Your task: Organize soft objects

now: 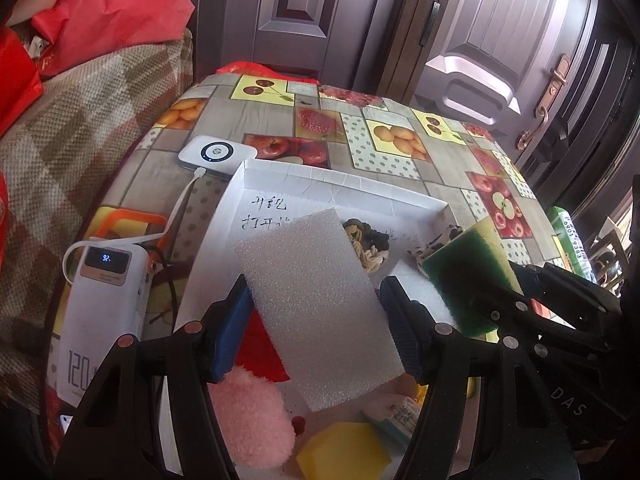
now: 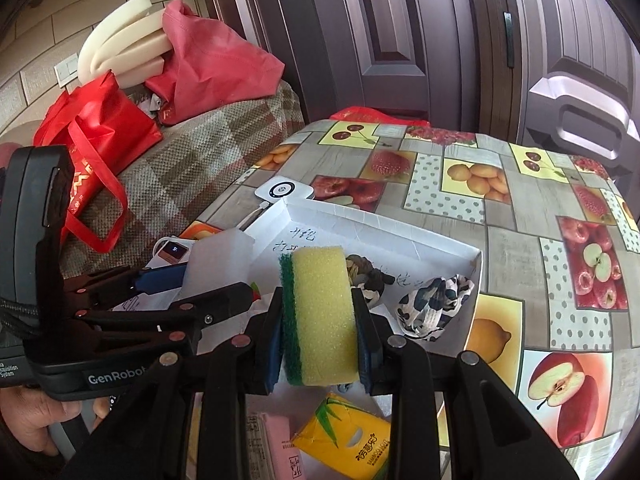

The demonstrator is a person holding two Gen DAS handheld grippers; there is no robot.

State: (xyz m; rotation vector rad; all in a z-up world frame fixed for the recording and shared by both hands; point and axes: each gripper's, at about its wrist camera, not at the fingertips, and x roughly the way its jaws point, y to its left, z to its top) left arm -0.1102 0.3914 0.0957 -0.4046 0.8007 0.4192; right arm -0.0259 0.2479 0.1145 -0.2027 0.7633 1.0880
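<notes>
We hold two soft things over the white tray (image 1: pixel 400 196) on the desk (image 1: pixel 400 128). Our left tongs (image 1: pixel 316 312) pinch the white foam block (image 1: pixel 320 304) across its short side, so its long side points ahead toward the tray's far wall. Our right tongs (image 2: pixel 318 322) are squeezed tight on the yellow and green sponge (image 2: pixel 320 312), which stands on edge. The tray floor lies just below and ahead of both. We think both go down next.

The white foam block (image 1: pixel 320 312) looked finely pitted and matt; the yellow-green sponge (image 2: pixel 320 320) porous; the fruit-print desk cover (image 1: pixel 400 144) glossy.
</notes>
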